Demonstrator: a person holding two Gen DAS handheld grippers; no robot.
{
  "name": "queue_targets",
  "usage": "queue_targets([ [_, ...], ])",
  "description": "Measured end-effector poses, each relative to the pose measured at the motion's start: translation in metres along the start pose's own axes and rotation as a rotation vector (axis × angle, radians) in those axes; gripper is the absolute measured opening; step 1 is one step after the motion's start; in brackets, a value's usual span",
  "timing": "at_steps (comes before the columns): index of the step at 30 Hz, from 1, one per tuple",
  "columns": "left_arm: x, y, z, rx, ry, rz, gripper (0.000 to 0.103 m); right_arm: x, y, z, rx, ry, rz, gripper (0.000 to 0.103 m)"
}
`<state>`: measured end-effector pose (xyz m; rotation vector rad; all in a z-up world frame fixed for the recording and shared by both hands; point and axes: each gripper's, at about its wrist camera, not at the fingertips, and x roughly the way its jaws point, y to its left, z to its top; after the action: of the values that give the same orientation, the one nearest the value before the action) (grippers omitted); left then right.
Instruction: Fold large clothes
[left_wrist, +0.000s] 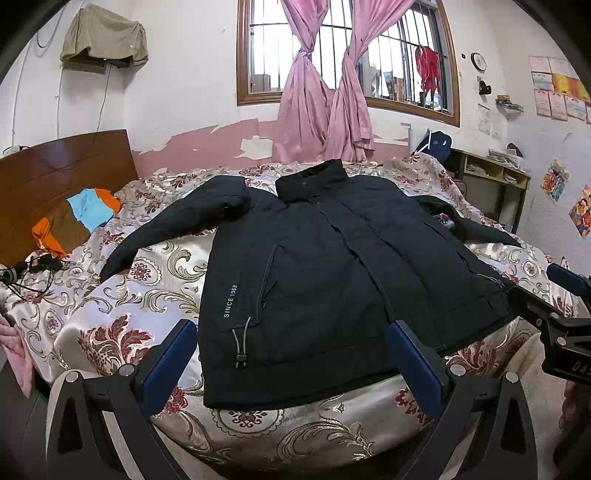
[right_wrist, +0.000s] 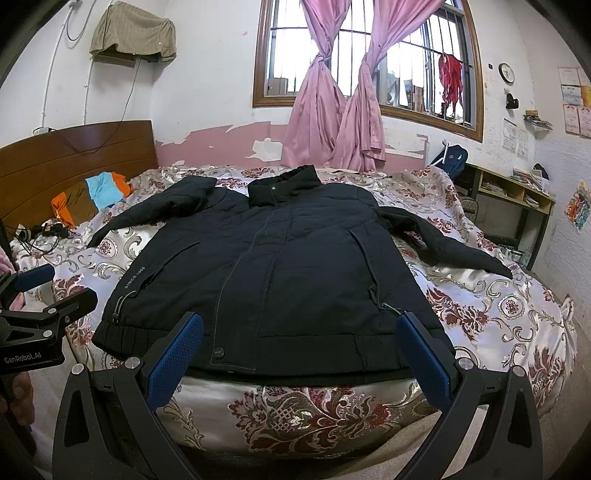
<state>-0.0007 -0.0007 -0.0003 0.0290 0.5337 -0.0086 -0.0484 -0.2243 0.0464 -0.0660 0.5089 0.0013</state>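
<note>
Jacket (left_wrist: 325, 266) lies front-up and unfolded on the bed (left_wrist: 147, 280), dark navy, collar toward the window (left_wrist: 347, 55) and hem toward the near edge, both sleeves spread out to the sides over the flowered bedspread. White lettering reading "SINCE 1968" runs beside the pocket on the side seen at left, with a grey drawcord just below it near the hem. The left gripper (left_wrist: 291, 354) hangs above the near hem, its blue fingers (left_wrist: 170, 365) spread wide apart and closed on nothing; the hem shows between them without either pad touching it. The right gripper (right_wrist: 301, 350) sits just beside it in the same pose, wide open and empty, over the other half of the hem; one blue fingertip lies close to the drawcord toggle on that side, though contact cannot be told. Each gripper appears at the edge of the other's view. A folded pile of orange, brown and light blue clothes (left_wrist: 77, 221) rests near the wooden headboard (left_wrist: 55, 170), well apart from the jacket. Pink curtains (left_wrist: 321, 110) hang knotted at the window.
</note>
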Motion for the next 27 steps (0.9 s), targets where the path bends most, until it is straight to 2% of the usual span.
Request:
queue_targets([
  [27, -0.0005, -0.0017, 0.0024, 0.000, -0.002, 0.000, 0.103, 0.0007, 0.0007, -0.0007, -0.002, 0.001, 0.000, 0.102],
])
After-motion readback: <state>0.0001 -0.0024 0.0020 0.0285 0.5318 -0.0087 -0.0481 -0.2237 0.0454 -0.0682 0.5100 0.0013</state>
